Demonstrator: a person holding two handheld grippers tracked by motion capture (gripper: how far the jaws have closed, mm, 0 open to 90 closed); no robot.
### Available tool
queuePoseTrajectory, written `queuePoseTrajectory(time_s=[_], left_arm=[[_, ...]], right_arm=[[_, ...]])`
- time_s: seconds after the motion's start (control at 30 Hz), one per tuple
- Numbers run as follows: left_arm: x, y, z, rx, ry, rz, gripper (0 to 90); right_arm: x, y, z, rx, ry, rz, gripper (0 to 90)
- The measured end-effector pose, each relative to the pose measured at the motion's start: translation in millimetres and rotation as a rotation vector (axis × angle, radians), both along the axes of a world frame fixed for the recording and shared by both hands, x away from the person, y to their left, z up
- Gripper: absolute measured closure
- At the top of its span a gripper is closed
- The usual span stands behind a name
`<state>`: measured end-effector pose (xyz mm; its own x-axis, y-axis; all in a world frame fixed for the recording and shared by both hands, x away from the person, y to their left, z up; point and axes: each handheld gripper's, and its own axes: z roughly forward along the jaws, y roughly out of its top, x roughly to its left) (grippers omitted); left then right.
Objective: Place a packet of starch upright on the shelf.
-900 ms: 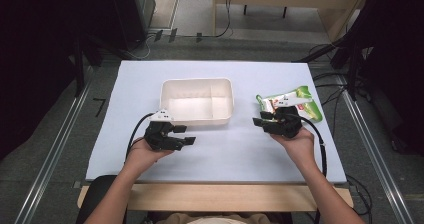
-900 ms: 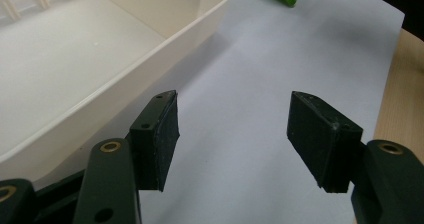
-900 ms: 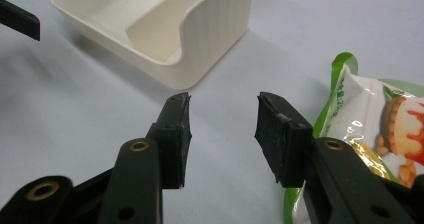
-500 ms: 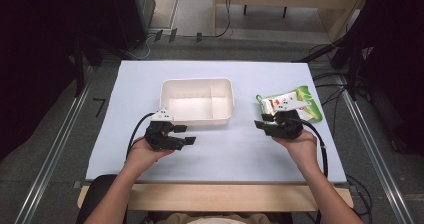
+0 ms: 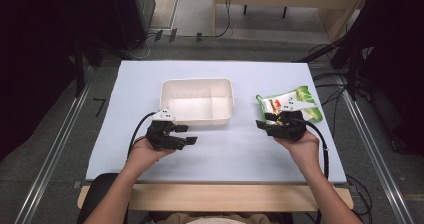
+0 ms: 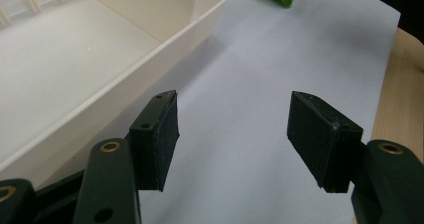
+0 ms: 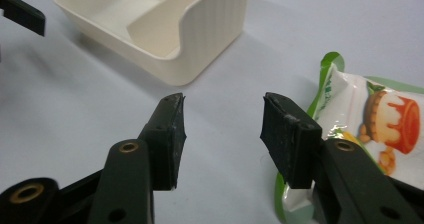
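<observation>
Both tongs are open and hold nothing: the left gripper (image 5: 186, 135) sits by the white tub (image 5: 197, 101), and the right gripper (image 5: 266, 125) sits right beside the snack bag (image 5: 290, 102). The bag looks shiny, so I think it could slip or crumple if the jaws pinch just its edge.

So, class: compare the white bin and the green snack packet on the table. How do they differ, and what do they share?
The white bin is a rigid, open, plain box with nothing in it; the snack packet is a flat, soft pouch with a printed picture. The bin sits mid-table; the packet lies to its right, beside the right gripper. Both rest on the pale table cover, ungripped.
</observation>
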<state>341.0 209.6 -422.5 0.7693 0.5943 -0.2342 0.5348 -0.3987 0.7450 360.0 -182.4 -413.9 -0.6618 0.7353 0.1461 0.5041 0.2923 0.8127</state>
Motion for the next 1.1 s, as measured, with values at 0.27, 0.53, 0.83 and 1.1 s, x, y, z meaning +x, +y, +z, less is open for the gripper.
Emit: queuePoseTrajectory(time_s=[0.27,0.53,0.83,1.1], left_arm=[[-0.2,-1.0,-0.9,0.004,0.005,0.001,37.6],[-0.3,-0.7,-0.6,0.004,0.003,0.000,37.6],[-0.3,0.2,0.1,0.003,0.002,0.002,37.6],[2.3,-4.1,0.1,-0.006,0.006,-0.015,37.7]], right_arm=[[-2.6,-3.0,1.3,-0.012,0.036,0.006,47.2],[-3.7,-10.2,1.3,-0.016,0.032,-0.014,47.0],[-4.1,-15.5,1.6,-0.018,0.042,-0.018,48.8],[-8.3,-41.9,2.9,-0.006,0.058,-0.077,53.0]])
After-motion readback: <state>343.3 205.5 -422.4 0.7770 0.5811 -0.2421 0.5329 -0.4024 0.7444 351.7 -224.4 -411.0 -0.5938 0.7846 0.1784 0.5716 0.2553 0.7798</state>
